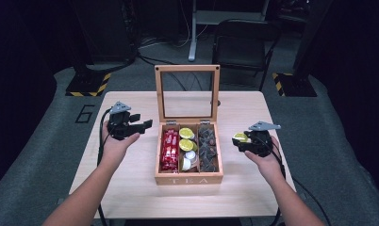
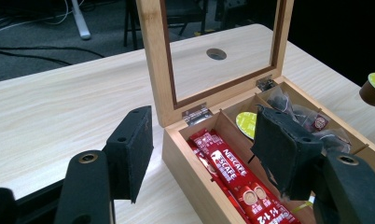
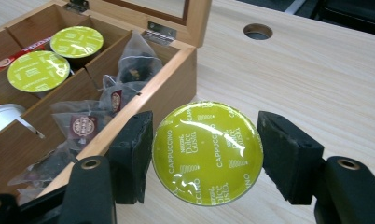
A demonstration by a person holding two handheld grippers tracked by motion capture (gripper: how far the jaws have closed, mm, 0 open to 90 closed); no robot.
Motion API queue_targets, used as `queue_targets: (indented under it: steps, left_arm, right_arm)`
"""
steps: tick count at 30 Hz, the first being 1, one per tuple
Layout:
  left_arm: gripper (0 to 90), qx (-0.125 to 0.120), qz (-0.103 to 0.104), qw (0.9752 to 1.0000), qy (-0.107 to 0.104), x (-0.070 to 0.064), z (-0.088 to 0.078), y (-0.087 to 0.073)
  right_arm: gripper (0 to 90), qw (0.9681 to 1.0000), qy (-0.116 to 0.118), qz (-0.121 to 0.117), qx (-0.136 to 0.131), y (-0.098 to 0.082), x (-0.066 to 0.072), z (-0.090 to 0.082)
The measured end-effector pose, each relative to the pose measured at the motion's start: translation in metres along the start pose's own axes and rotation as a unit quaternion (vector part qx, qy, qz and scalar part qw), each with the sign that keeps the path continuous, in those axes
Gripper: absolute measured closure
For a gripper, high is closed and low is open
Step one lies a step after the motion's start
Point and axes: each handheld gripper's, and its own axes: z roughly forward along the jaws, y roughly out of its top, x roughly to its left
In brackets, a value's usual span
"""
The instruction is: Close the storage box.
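Green-lidded capsule is clamped in the right gripper right of the tea box, while the left gripper is held part-open, empty.

The round foil-topped coffee capsule is glossy lime green with pale lettering. Red printed sachets fill the light bamboo tea box on the pale wood-grain desk.

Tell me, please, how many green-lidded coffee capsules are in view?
3: two green-lidded coffee capsules lie in the wooden tea box's middle compartment; one sits between the right gripper's jaws. Others may be hidden.
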Motion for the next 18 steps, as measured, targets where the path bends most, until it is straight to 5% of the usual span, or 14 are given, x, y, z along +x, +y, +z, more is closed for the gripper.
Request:
queue_targets:
  steps: [18]
  left_arm:
    - [37.7, 0.002, 0.006, 1.0000, 0.001, 0.000, 0.000, 0.000]
  right_arm:
    - [37.0, 0.9993, -0.032, 0.020, 0.000, -0.013, -0.022, -0.007]
